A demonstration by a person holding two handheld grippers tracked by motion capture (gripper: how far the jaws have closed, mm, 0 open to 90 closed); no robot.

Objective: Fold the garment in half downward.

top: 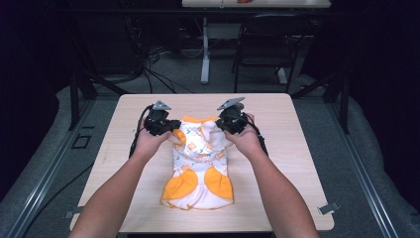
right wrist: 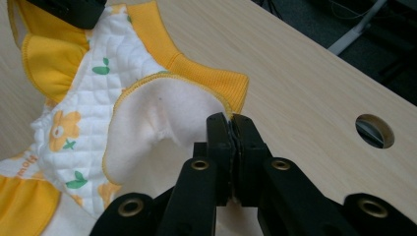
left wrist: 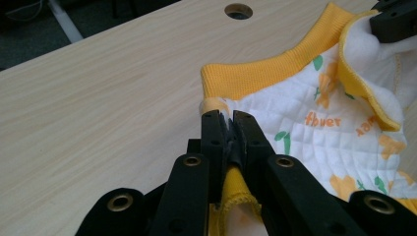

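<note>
On the table (top: 277, 129) lies the quilted baby garment (top: 198, 163) — white with orange patches. My left tongs (left wrist: 227, 129) are clamped on its orange collar edge, my right tongs (right wrist: 231, 129) clenched on the fleecy opposite side — both near the far end.

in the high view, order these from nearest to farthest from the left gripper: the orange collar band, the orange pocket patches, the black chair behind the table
1. The orange collar band, just right of the left gripper at the garment's top edge.
2. The orange pocket patches, lower down the garment, toward the table's near edge.
3. The black chair, on the floor beyond the table's far edge, to the right.
</note>
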